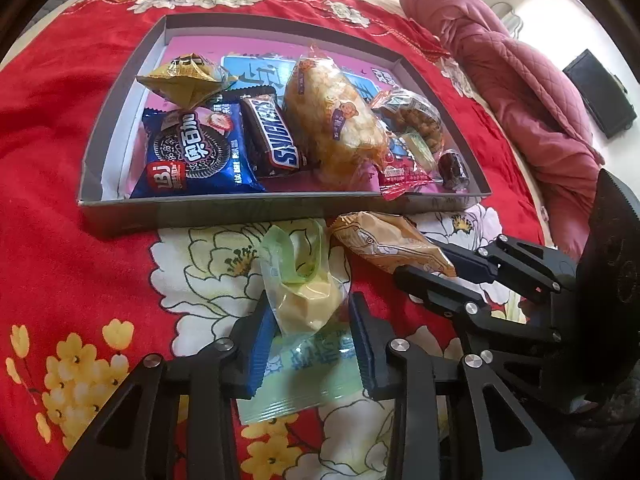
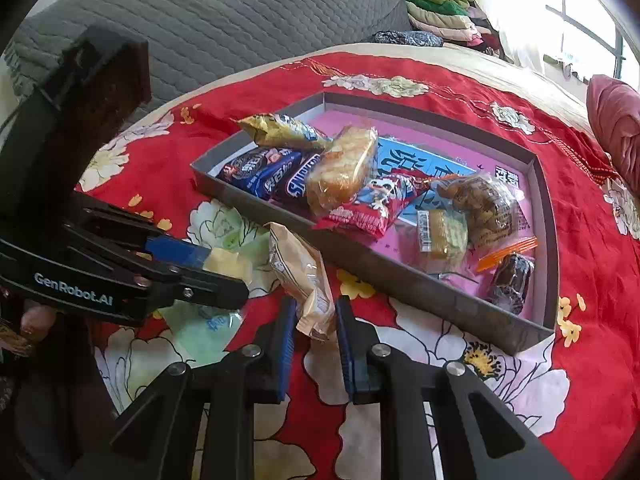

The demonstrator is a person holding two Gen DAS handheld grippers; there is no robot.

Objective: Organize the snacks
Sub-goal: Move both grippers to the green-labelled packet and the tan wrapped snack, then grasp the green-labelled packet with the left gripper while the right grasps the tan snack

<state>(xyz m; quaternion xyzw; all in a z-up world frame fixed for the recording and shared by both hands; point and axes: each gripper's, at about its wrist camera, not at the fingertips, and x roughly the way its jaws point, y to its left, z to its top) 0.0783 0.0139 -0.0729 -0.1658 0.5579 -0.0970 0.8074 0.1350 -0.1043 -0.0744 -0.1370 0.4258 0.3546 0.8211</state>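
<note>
A grey cardboard tray (image 1: 224,205) (image 2: 420,284) on the red floral bedspread holds several snacks: an Oreo-style pack (image 1: 196,152), a Snickers bar (image 1: 274,136), a yellow cake pack (image 1: 332,120) and others. My left gripper (image 1: 312,320) is shut on a pale green packet with a yellow cake (image 1: 308,300), lying just in front of the tray. My right gripper (image 2: 316,320) is shut on the end of a tan snack packet (image 2: 300,272) (image 1: 392,240) beside the green packet (image 2: 236,264). The left gripper shows in the right wrist view (image 2: 224,276), the right in the left wrist view (image 1: 432,268).
The red floral bedspread (image 1: 60,240) covers the bed. A pink quilt (image 1: 520,80) lies at the far right, a grey quilted cushion (image 2: 220,20) behind the tray. Folded clothes (image 2: 440,12) sit by the window.
</note>
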